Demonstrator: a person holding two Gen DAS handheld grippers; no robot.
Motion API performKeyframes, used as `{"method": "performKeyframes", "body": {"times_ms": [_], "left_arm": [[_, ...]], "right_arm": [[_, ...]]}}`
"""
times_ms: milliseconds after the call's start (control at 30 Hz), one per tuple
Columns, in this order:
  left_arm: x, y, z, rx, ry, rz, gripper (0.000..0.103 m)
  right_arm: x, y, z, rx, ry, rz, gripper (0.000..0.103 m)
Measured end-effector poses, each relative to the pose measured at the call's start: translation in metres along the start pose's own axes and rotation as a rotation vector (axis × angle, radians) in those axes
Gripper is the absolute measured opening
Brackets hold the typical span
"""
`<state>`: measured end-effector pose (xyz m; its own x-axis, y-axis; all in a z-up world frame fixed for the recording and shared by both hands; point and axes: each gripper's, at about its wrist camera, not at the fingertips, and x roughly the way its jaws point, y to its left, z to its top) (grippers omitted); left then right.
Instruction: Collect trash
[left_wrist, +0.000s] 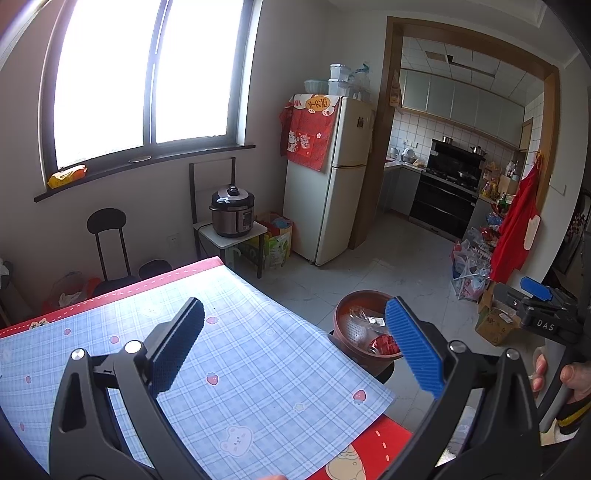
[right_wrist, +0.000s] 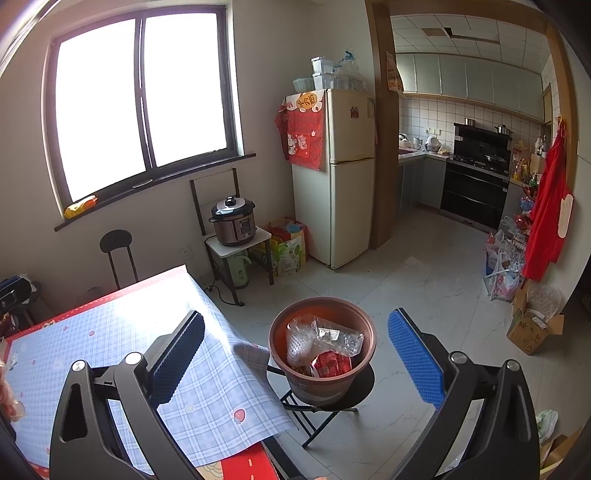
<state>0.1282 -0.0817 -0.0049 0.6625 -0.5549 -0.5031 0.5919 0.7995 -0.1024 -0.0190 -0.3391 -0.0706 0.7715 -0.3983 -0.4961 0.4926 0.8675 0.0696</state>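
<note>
I note a cream fridge (right_wrist: 334, 173) at frame centre, a red cloth (right_wrist: 303, 129) draped on it. Lower left of it, a pressure cooker (right_wrist: 233, 220) on a small stand (right_wrist: 240, 242). Window (right_wrist: 140, 103) upper left.

The left gripper (left_wrist: 295, 347) hung with its jaws spread wide and nothing between them, poised above the near corner of the table (left_wrist: 236, 354). The right gripper (right_wrist: 295, 354) was likewise wide apart and empty, just beyond that table's corner. A hand (left_wrist: 569, 380) gripped the right gripper's handle.
</note>
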Motion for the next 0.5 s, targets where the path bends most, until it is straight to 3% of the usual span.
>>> {"method": "performKeyframes", "body": {"times_ms": [500], "left_arm": [[0.006, -0.011, 0.002, 0.022, 0.012, -0.01, 0.097]], "right_arm": [[0.004, -0.011, -0.004, 0.014, 0.004, -0.004, 0.098]]}}
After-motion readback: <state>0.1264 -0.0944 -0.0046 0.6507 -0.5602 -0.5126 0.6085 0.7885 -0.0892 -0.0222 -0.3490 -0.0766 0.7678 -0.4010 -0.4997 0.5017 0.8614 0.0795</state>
